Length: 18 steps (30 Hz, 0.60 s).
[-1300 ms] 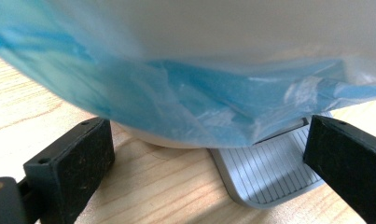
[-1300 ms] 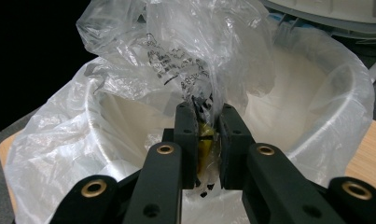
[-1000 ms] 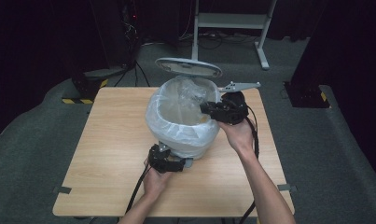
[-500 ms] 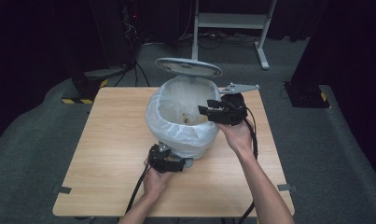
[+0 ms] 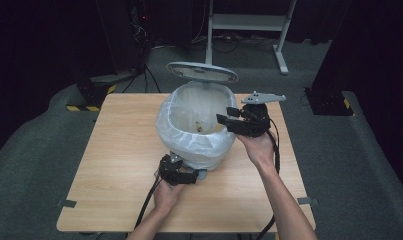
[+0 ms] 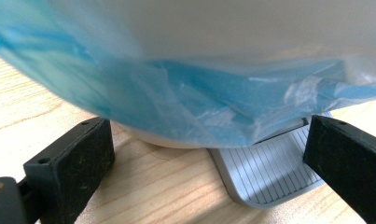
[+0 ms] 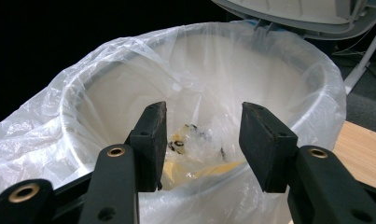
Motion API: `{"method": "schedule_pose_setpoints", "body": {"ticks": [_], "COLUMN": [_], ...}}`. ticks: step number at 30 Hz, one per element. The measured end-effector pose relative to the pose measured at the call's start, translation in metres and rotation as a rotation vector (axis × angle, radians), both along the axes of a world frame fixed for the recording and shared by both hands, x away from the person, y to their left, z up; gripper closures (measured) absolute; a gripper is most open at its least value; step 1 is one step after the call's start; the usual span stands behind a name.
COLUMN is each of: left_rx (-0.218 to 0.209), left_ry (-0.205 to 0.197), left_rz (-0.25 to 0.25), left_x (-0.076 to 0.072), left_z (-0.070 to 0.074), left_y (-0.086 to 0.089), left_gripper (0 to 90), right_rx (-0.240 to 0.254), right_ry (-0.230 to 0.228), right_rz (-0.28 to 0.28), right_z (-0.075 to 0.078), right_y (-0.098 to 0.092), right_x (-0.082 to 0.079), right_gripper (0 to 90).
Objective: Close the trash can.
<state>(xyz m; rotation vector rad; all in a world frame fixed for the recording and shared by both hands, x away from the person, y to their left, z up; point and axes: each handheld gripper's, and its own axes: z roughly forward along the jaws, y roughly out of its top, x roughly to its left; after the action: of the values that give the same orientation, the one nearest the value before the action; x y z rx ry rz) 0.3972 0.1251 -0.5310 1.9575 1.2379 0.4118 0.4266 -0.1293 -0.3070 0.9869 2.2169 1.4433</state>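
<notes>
Over the middle of the worktop (image 5: 114, 165) a white pedal bin (image 5: 196, 127) is standing with its lid (image 5: 202, 73) tipped up at 12 o'clock and a clear bag (image 5: 189, 142) folded over the rim. Some yellowish rubbish (image 7: 195, 156) is lying at the bottom of the bin. The right gripper (image 5: 228, 115) is hanging over the rim at about 3 o'clock, pointing into the bin; its jaws have just been opening and are standing apart with nothing between them. The left gripper (image 5: 191, 176) is sitting low at the bin's foot at 6 o'clock, jaws wide apart on either side of the grey pedal (image 6: 269, 170), not pinching it as far as I can see.
</notes>
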Motion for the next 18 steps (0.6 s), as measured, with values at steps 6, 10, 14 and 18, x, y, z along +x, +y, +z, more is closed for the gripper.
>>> {"method": "schedule_pose_setpoints", "body": {"ticks": [6,10,14,18], "left_rx": [0.001,0.0,0.001,0.0], "left_ry": [0.0,0.0,0.0,0.0], "left_rz": [0.0,0.0,-0.001,0.0], "left_x": [0.0,0.0,0.0,0.0], "left_z": [0.0,0.0,0.0,0.0], "left_y": [0.0,0.0,0.0,0.0], "left_gripper": [2.1,2.1,2.1,2.1], "right_rx": [0.009,0.011,0.029,0.046], "right_ry": [-0.015,-0.026,-0.042,-0.052], "right_rz": [-0.007,-0.02,-0.03,-0.042], "right_z": [0.0,-0.001,-0.003,-0.006], "right_y": [-0.006,-0.013,-0.021,-0.029], "right_x": [-0.006,-0.011,-0.016,-0.022], "right_gripper": [51.5,51.3,50.4,50.1]}}
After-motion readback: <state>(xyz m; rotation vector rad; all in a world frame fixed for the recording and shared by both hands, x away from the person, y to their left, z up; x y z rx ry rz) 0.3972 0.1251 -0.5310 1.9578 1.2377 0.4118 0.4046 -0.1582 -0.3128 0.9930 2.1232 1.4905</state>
